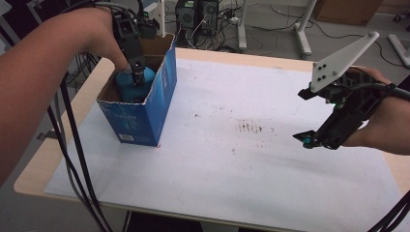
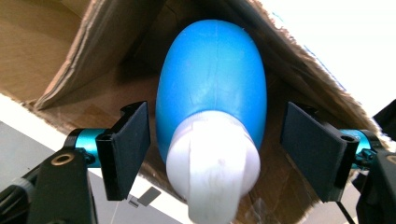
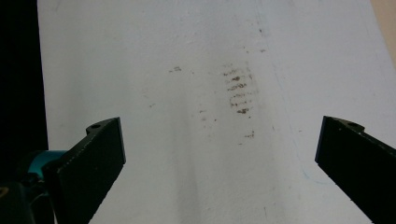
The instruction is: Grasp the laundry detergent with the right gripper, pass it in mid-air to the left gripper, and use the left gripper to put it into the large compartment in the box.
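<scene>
A light wooden table with rounded corners (image 1: 48, 159) carries a large white sheet (image 1: 270, 169) that covers nearly its whole top, leaving a bare wooden strip along the left and far edges. An open blue cardboard box (image 1: 145, 113) stands upright directly on the sheet near its far left corner. Near the middle of the sheet is a patch of dark smudged marks in short rows (image 1: 250, 127), with a few smaller specks around it.

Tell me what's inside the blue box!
A blue bottle with a white cap sits inside the blue box, and the left claw reaches in around it, open. The box walls hide whatever lies beneath the bottle.
</scene>
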